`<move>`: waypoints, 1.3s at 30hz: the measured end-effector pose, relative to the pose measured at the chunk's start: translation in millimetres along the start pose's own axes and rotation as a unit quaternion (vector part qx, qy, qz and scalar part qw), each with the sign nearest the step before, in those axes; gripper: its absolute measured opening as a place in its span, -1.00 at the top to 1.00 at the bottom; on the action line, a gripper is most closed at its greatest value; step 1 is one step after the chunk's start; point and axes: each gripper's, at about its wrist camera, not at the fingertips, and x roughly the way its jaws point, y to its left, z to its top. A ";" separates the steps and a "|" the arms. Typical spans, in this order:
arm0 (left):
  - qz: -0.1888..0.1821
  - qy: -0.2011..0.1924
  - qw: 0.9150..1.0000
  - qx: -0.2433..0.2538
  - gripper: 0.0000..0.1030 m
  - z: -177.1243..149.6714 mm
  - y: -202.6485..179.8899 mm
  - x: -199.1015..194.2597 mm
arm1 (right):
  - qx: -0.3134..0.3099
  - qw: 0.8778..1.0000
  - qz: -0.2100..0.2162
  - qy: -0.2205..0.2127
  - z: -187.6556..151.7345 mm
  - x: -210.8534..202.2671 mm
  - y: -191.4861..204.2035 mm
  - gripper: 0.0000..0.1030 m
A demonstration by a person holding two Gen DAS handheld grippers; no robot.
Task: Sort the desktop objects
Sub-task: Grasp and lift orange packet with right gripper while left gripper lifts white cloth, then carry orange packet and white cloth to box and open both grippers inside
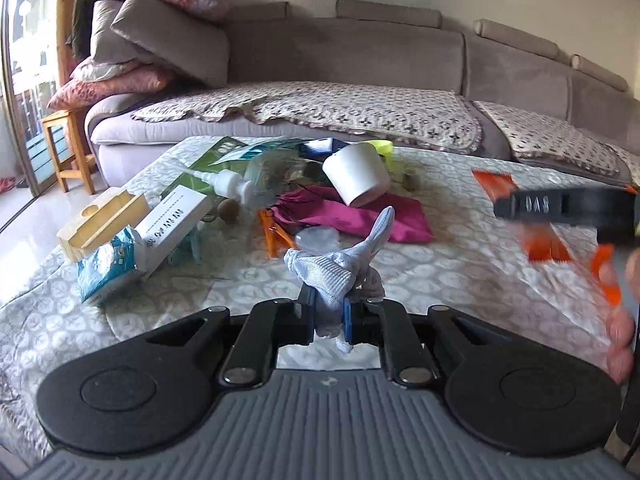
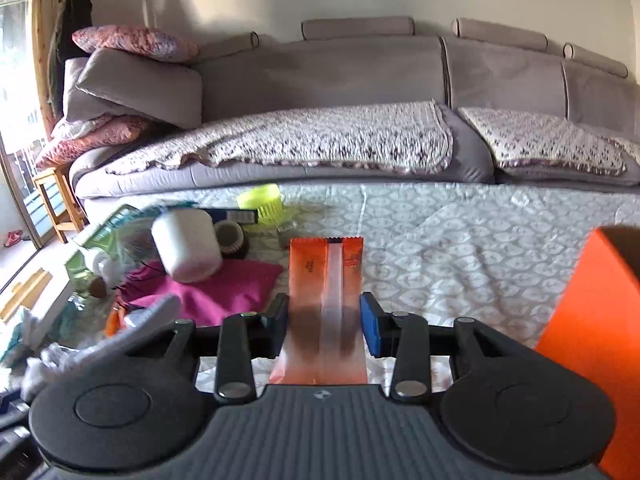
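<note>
Your left gripper [image 1: 329, 312] is clenched on a knotted pale sock [image 1: 334, 268] lifted just above the quilted table cover [image 1: 440, 264], and your right gripper [image 2: 325, 326] has an orange packet [image 2: 325, 276] lying between its jaws, though you cannot tell whether they truly pinch it. The sock's loose tail could snag the orange clip [image 1: 274, 232] or the magenta cloth [image 1: 352, 212] beyond, and the packet could slide out if tilted. Only the right view shows the orange box [image 2: 592, 320]; only the left shows the white carton [image 1: 172, 224].
</note>
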 end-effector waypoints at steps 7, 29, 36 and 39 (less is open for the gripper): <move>-0.028 -0.027 0.999 0.021 0.72 11.1 -30.2 -29.4 | 0.009 0.999 -0.002 -0.038 11.9 -42.6 -11.4 0.30; -0.108 -0.057 0.992 0.032 0.71 40.0 -126.2 -64.8 | 0.118 0.989 -0.018 -0.092 20.5 -131.0 -120.0 0.29; -0.165 -0.057 0.983 0.057 0.71 41.4 -170.1 -68.7 | 0.159 0.980 -0.063 -0.099 5.7 -144.6 -167.9 0.29; -0.175 -0.053 0.981 0.066 0.71 40.6 -177.3 -59.4 | 0.168 0.978 -0.075 -0.100 -1.1 -149.2 -179.8 0.29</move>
